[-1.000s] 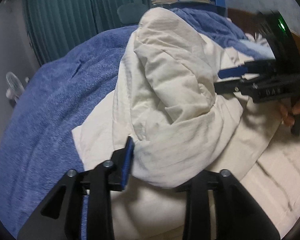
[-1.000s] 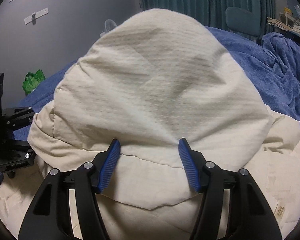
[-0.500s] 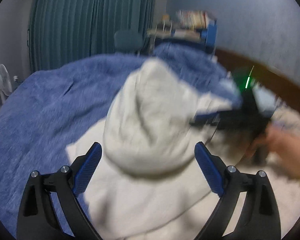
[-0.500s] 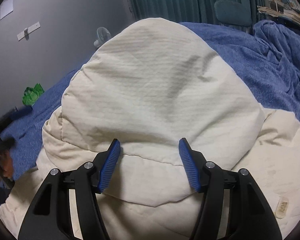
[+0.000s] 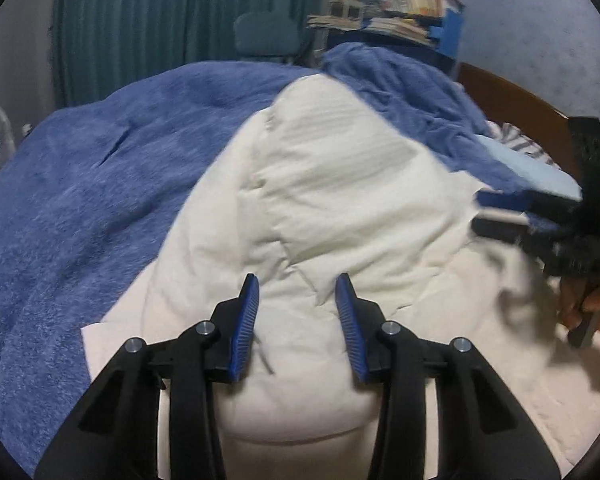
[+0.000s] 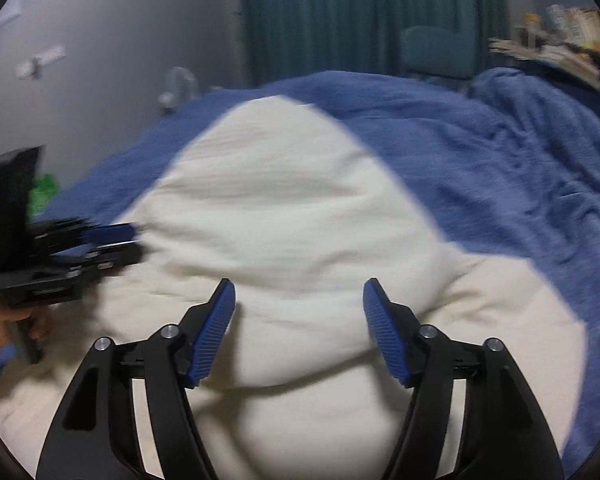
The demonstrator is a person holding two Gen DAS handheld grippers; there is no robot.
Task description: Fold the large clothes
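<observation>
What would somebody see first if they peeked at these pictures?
A big puffy cream-white padded garment heaped in the middle of a fuzzy blue blanket on the bed. Two black grippers with blue pads point at it: the left gripper near its front edge and the right gripper with its jaws standing wider. Teal curtains hang behind.

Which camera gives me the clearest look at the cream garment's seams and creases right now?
The left wrist view: the cream garment is sharp there, with stitched seams and folds visible above the left claw. The right wrist view shows the same mound smeared by motion blur, so only its outline reads.
</observation>
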